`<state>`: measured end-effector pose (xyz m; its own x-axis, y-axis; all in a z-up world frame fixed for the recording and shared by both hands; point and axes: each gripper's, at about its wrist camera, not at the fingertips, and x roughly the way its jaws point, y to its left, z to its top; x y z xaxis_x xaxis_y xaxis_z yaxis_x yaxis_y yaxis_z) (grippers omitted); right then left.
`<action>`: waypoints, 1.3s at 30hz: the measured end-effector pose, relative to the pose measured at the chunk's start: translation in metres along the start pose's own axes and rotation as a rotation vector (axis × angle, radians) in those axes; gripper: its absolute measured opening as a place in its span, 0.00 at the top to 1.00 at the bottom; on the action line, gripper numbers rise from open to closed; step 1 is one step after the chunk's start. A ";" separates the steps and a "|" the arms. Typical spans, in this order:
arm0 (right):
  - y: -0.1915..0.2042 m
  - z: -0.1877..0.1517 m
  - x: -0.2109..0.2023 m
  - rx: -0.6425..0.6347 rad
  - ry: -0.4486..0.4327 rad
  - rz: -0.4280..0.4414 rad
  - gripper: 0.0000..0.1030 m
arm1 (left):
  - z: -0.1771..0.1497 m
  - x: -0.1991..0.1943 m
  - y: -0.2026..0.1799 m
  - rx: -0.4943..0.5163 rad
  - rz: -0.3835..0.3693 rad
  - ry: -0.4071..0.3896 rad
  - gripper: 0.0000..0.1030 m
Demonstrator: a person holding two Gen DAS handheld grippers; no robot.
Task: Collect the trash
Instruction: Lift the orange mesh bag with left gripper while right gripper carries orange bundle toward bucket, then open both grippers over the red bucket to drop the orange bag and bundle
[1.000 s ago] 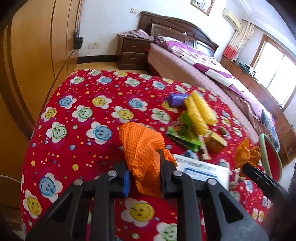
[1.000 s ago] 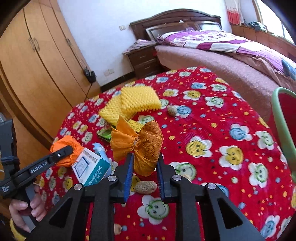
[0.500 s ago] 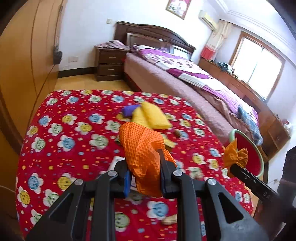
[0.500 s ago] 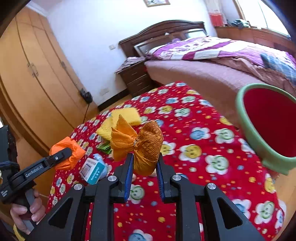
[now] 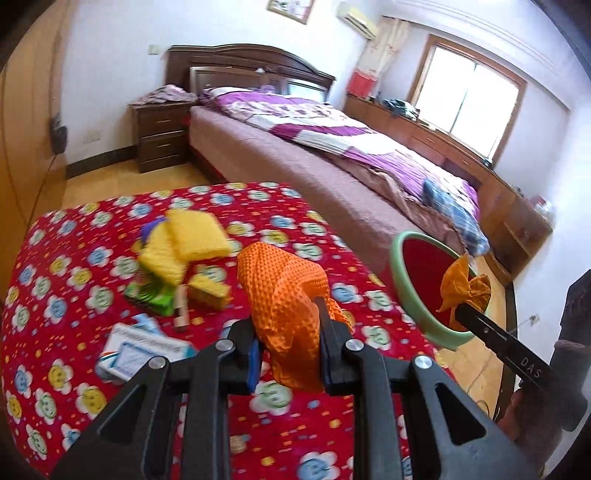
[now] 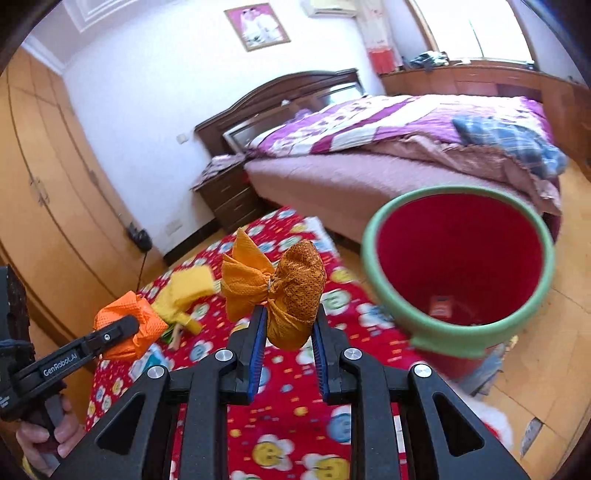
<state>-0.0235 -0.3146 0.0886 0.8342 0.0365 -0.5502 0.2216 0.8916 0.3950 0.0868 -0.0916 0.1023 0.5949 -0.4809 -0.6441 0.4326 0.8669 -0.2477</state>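
Left wrist view: yellow foam pads (image 5: 184,243) lie far left on the red smiley-print cloth (image 5: 74,295); the left gripper (image 5: 288,350) clamps an orange mesh wad (image 5: 284,299); the right gripper (image 5: 463,308), pinching a tied mustard mesh bundle (image 5: 463,288), hovers at the green-rimmed red bin (image 5: 397,273).

A bright bedroom with white walls (image 5: 110,48) and a yellowish wood floor (image 6: 546,373). A dark wooden bed (image 5: 306,162) under a purple quilt (image 6: 388,118) stands beside a dark nightstand (image 5: 162,136). Tan wardrobe doors (image 6: 48,206) line one side. Daylight pours through the window (image 5: 469,96); a framed picture (image 6: 257,26) hangs above the headboard (image 5: 251,70).
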 end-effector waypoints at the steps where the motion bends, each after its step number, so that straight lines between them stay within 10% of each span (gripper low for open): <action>1: -0.005 0.001 -0.002 0.006 -0.005 -0.005 0.78 | 0.002 0.003 -0.006 0.012 -0.007 0.003 0.77; 39: -0.151 0.015 0.008 0.107 0.001 -0.323 0.74 | 0.010 0.163 -0.196 0.307 -0.205 0.170 0.73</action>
<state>-0.0429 -0.4556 0.0361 0.7119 -0.2393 -0.6603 0.5259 0.8047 0.2754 0.1058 -0.3411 0.0530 0.3662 -0.5887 -0.7207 0.7277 0.6638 -0.1725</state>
